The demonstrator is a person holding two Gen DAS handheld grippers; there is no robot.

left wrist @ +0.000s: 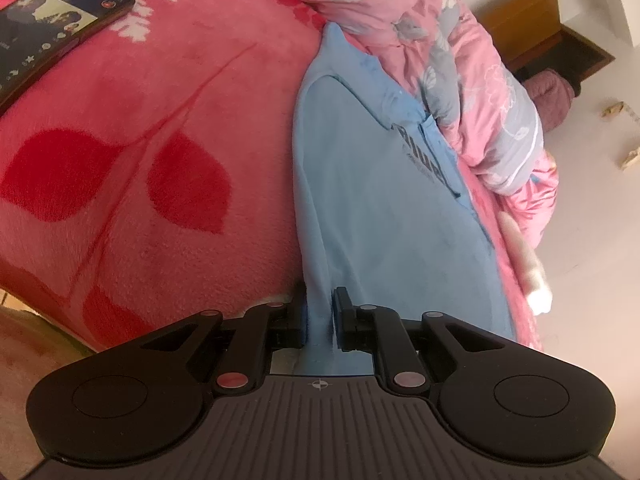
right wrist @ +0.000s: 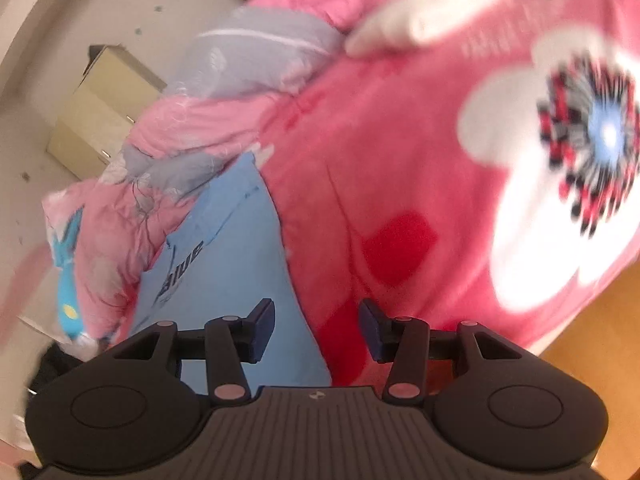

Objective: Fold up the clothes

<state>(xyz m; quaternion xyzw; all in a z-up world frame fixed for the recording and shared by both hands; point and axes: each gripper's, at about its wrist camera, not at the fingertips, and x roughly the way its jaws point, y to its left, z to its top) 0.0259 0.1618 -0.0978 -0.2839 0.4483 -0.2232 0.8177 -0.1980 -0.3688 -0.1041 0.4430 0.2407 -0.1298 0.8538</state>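
Note:
A light blue shirt (left wrist: 372, 200) with dark lettering lies folded lengthwise on a pink fleece blanket (left wrist: 140, 160). My left gripper (left wrist: 320, 316) is shut on the shirt's near edge, a pinch of blue cloth between its pads. In the right wrist view the same blue shirt (right wrist: 240, 260) lies left of centre, its lettering readable. My right gripper (right wrist: 316, 330) hovers above the shirt's right edge and the blanket (right wrist: 400, 160), jaws apart with nothing between them. This view is blurred.
A phone (left wrist: 52, 28) with its screen lit lies on the blanket at the far left. A bunched pink and grey floral quilt (left wrist: 460, 72) lies along the shirt's far side. A pale cabinet (right wrist: 100, 108) stands against the wall, and a wooden piece (left wrist: 532, 24) sits on the floor.

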